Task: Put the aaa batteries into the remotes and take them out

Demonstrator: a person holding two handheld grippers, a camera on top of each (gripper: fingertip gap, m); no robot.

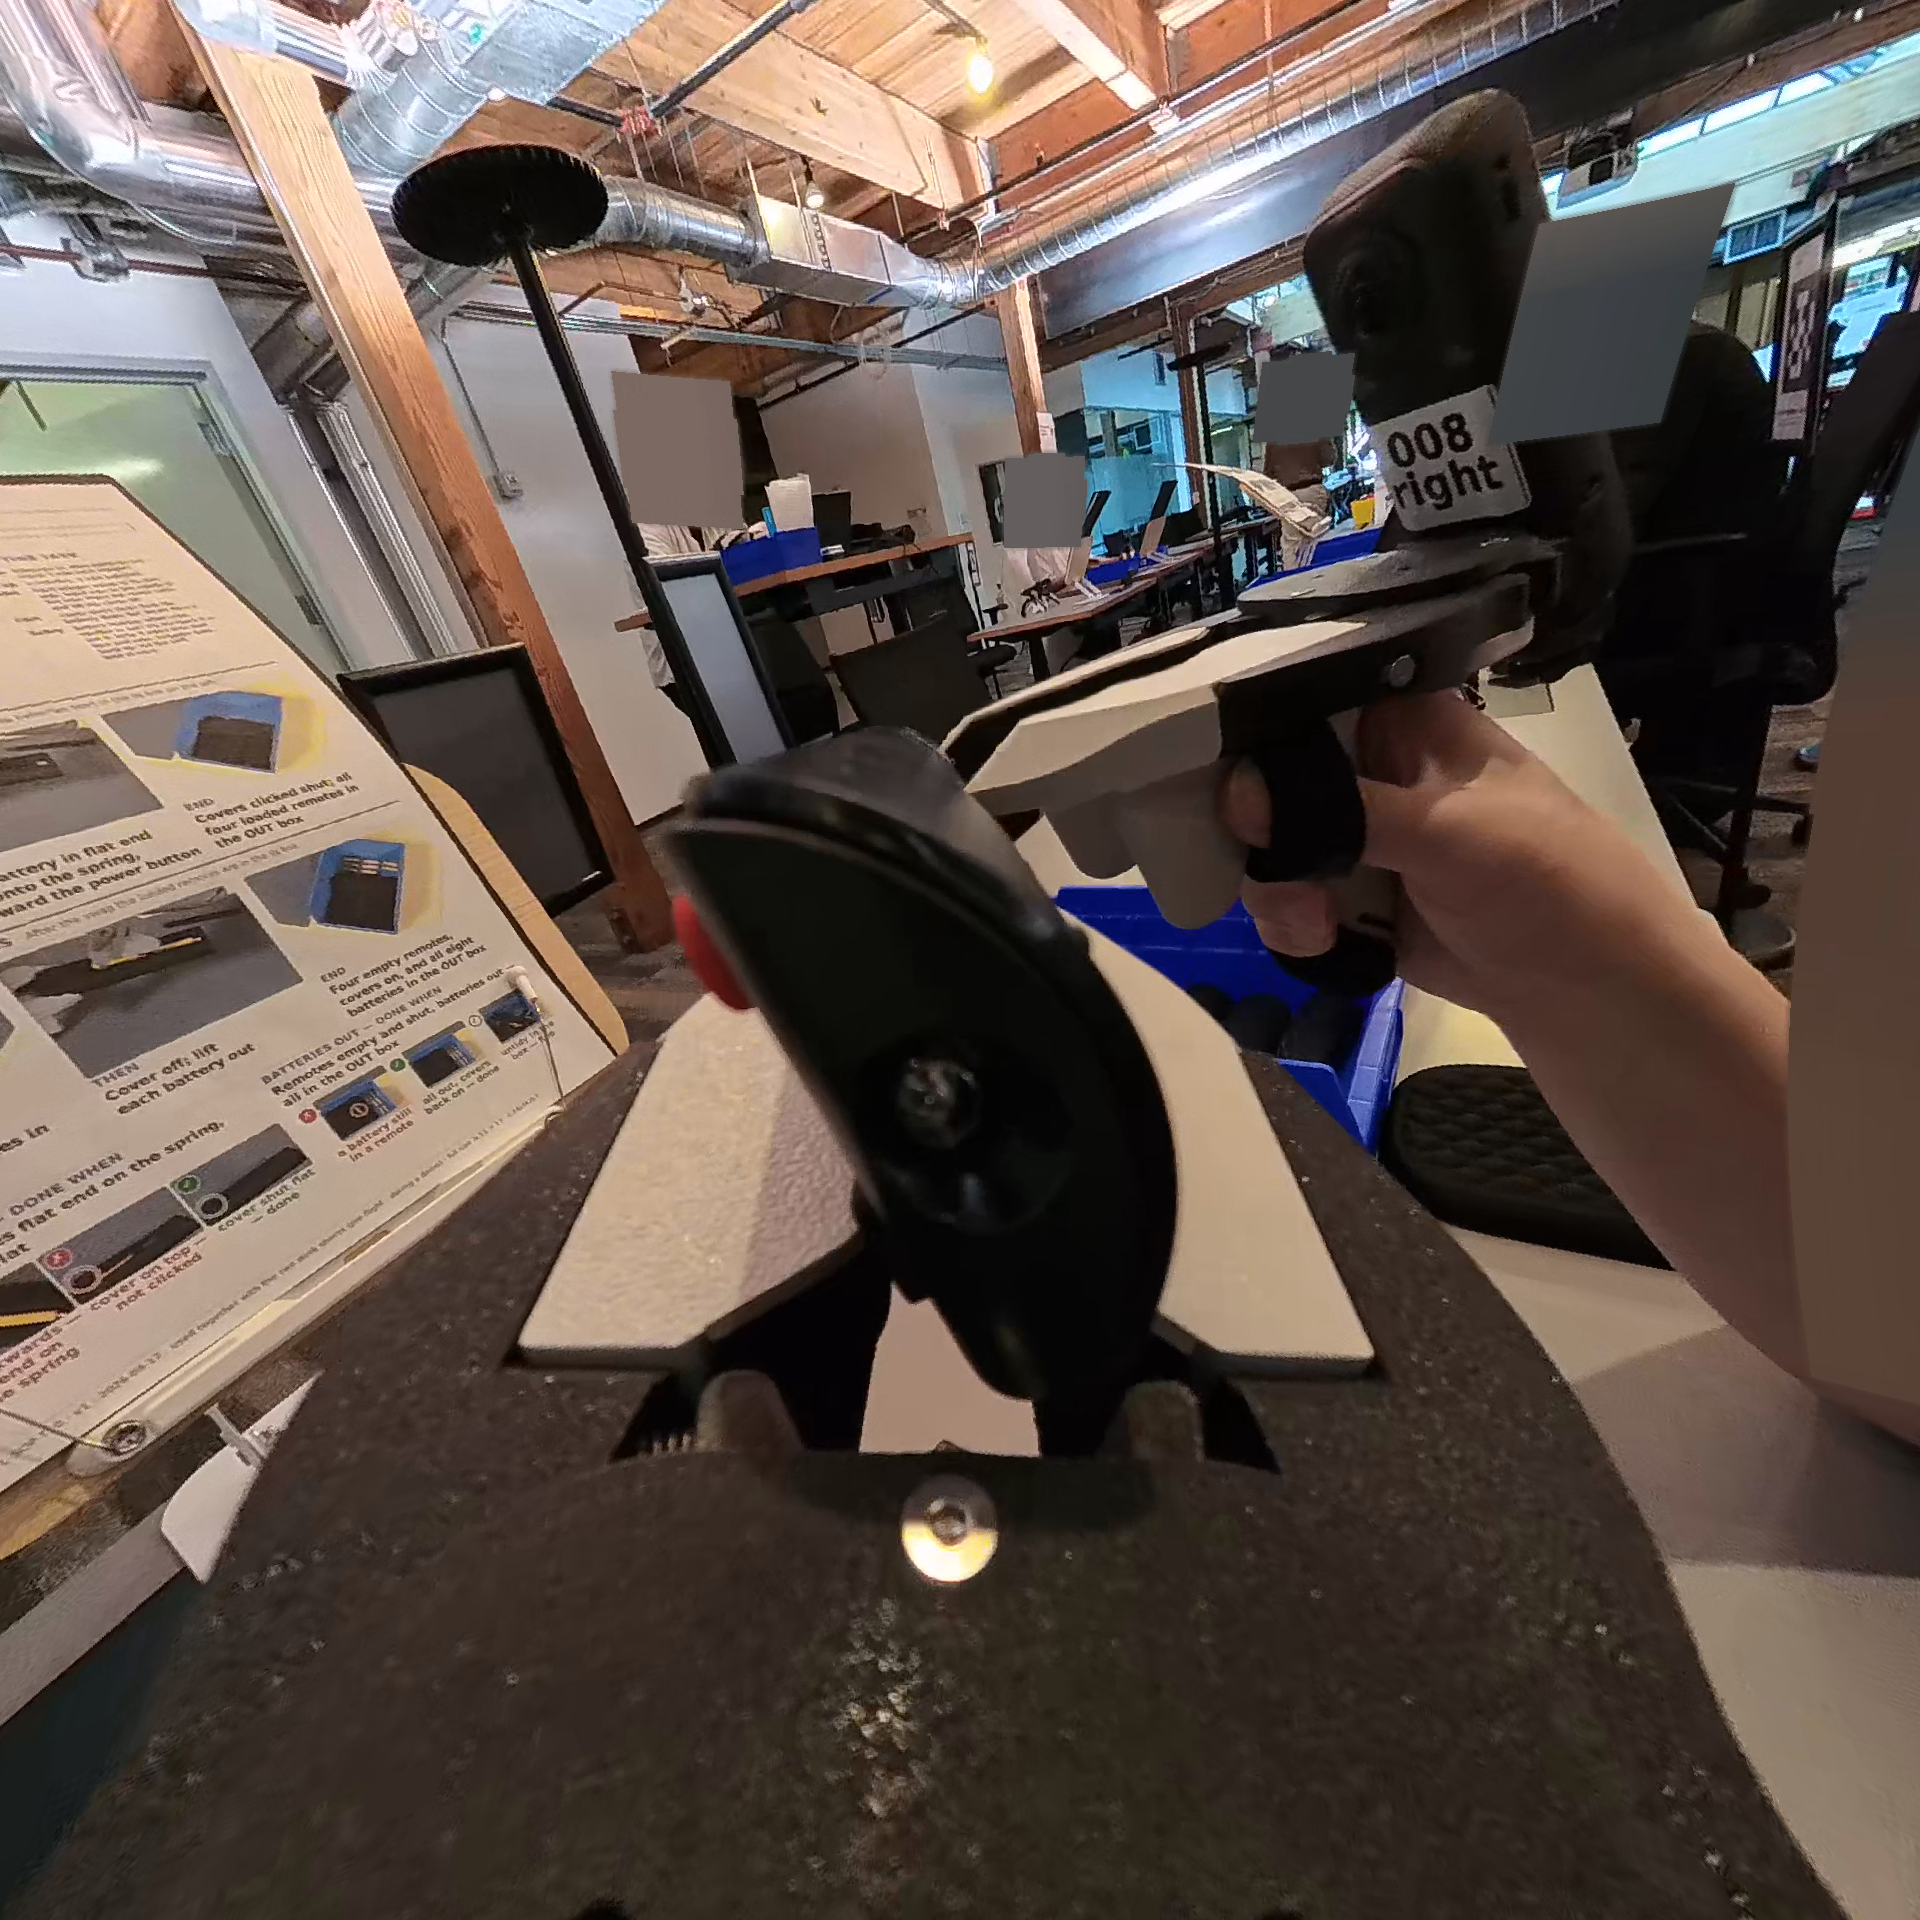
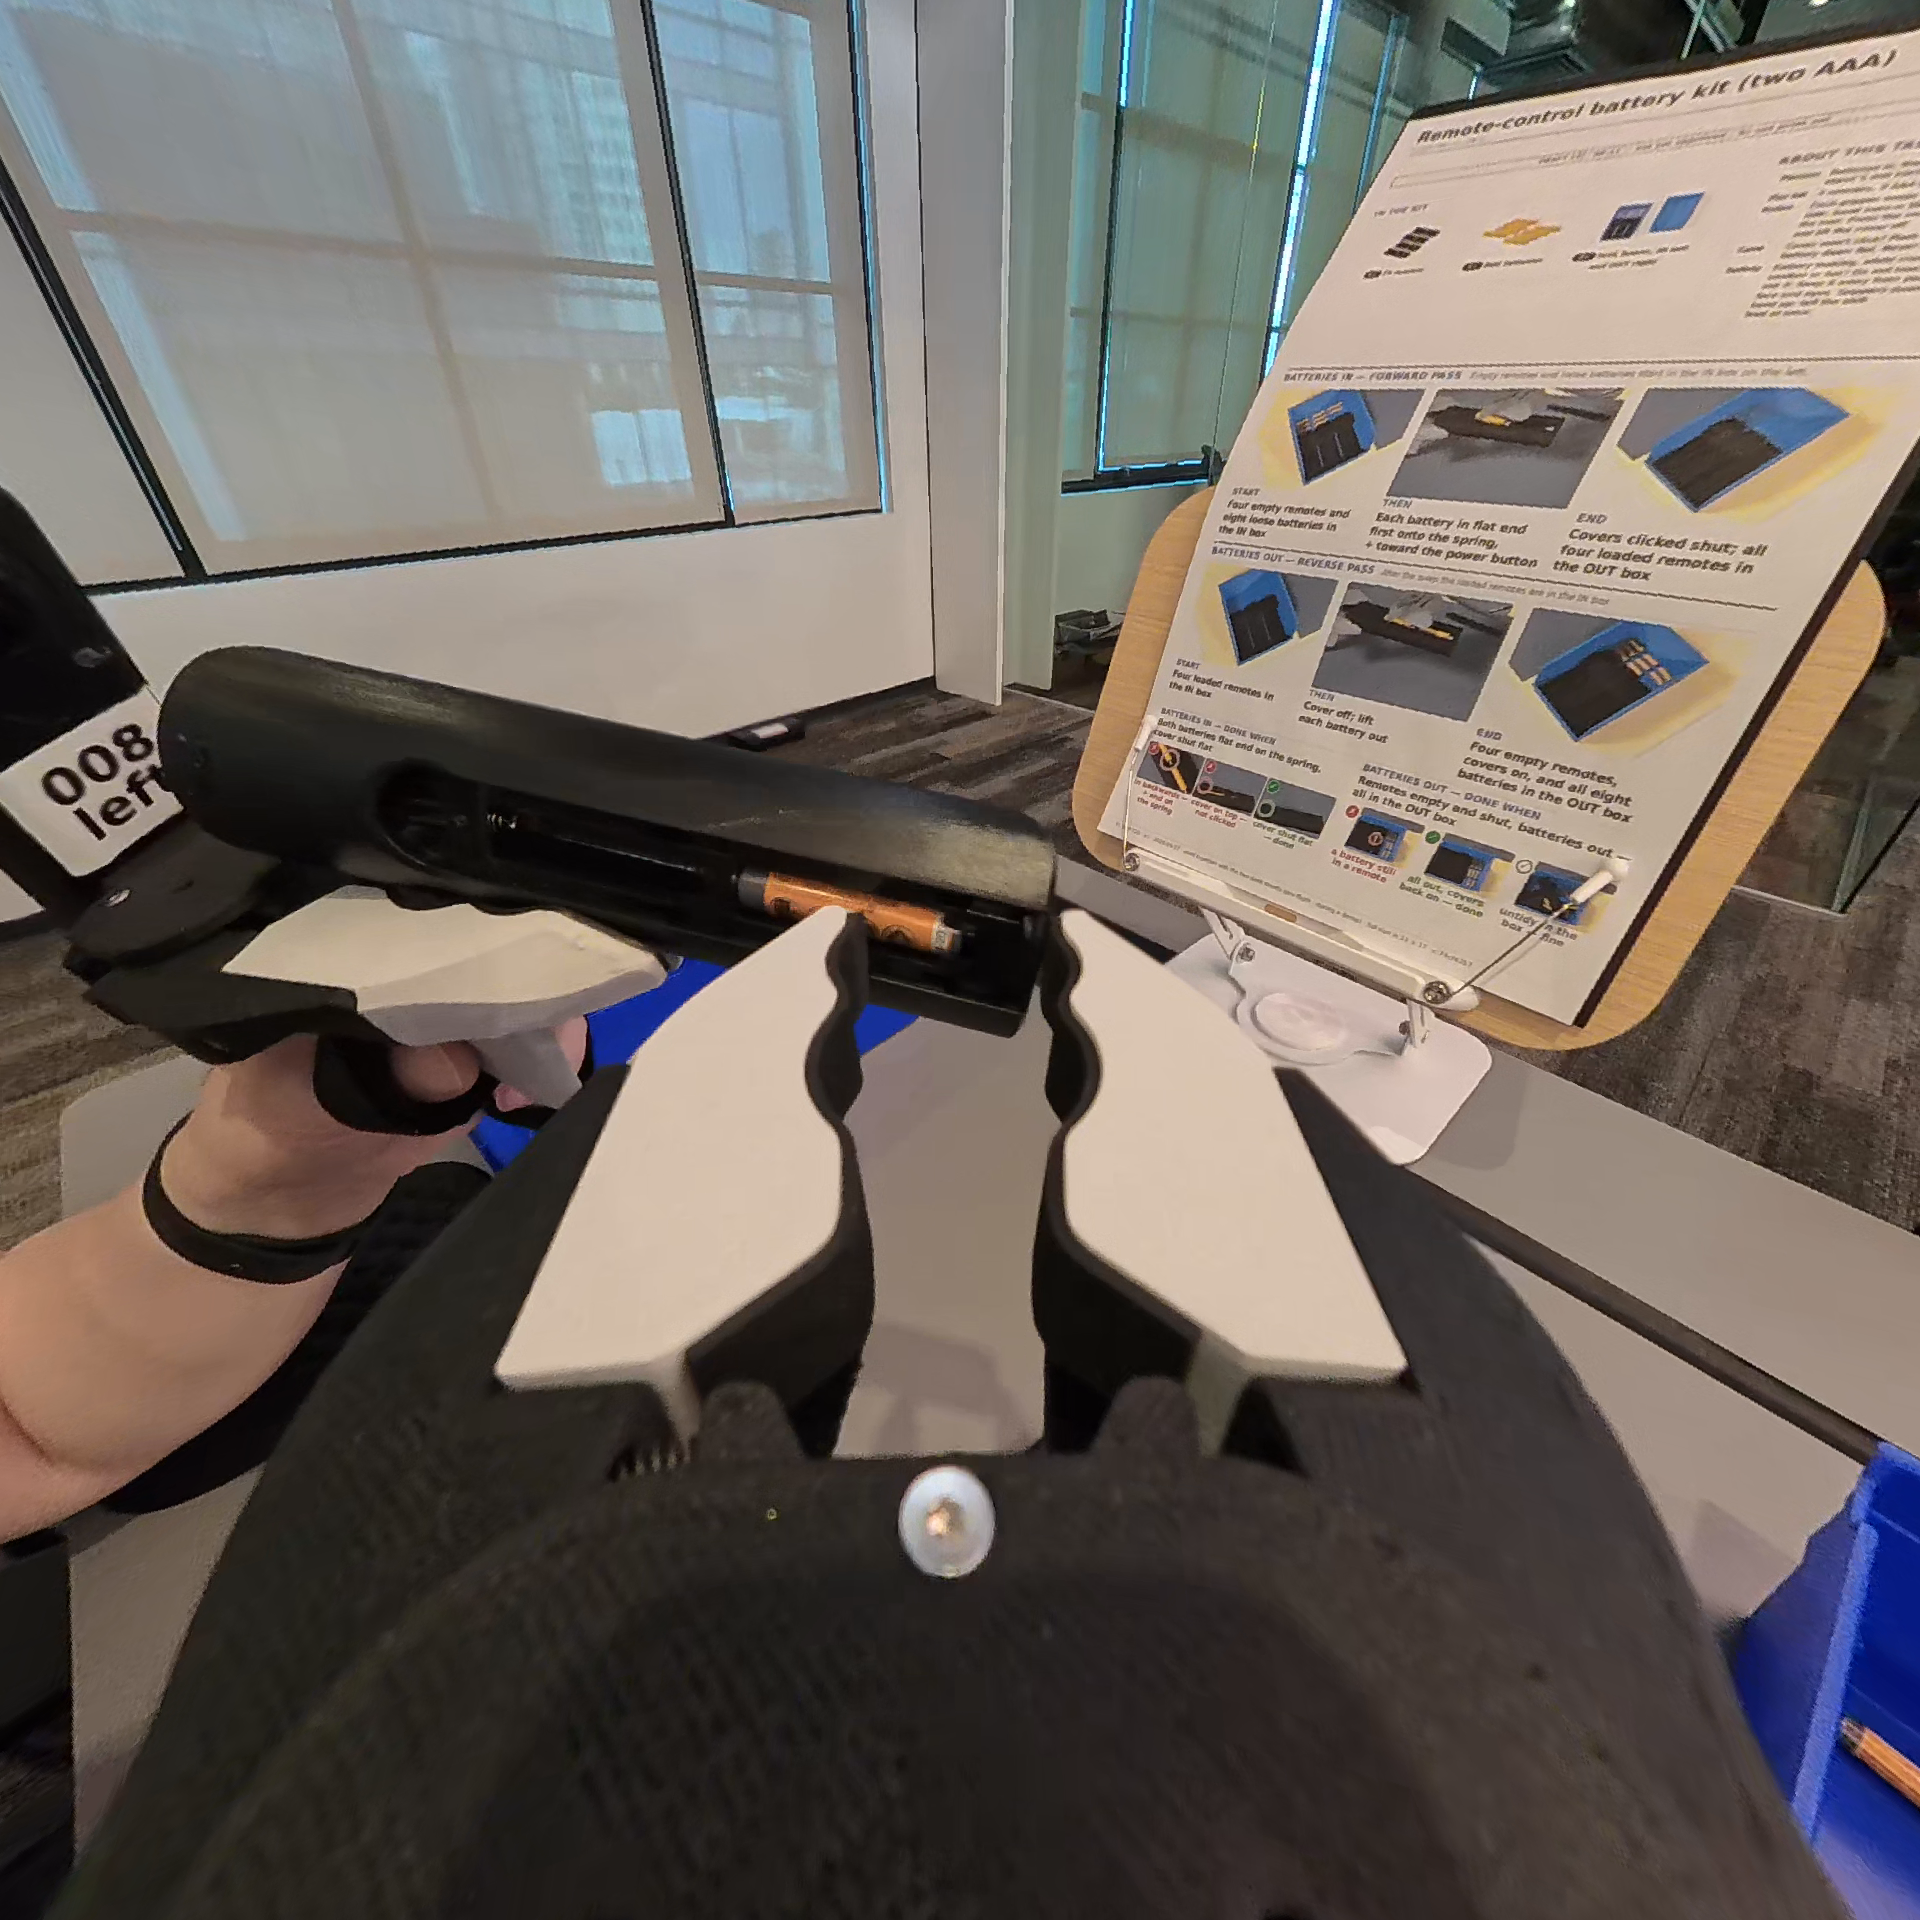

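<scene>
Gripping the remote (image 2: 582, 821), left gripper (image 1: 935, 1049) (right gripper (image 2: 951, 966) parted) exposes one battery (image 2: 852, 909).

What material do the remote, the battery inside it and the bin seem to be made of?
The remote looks like matte black moulded plastic: dull sheen, smooth curved shell. The battery seems to be metal under a glossy orange wrap, with a bare silver end cap. The bin looks like glossy blue rigid plastic, though only part of its wall shows. The left hand-held gripper holds the remote.
</scene>
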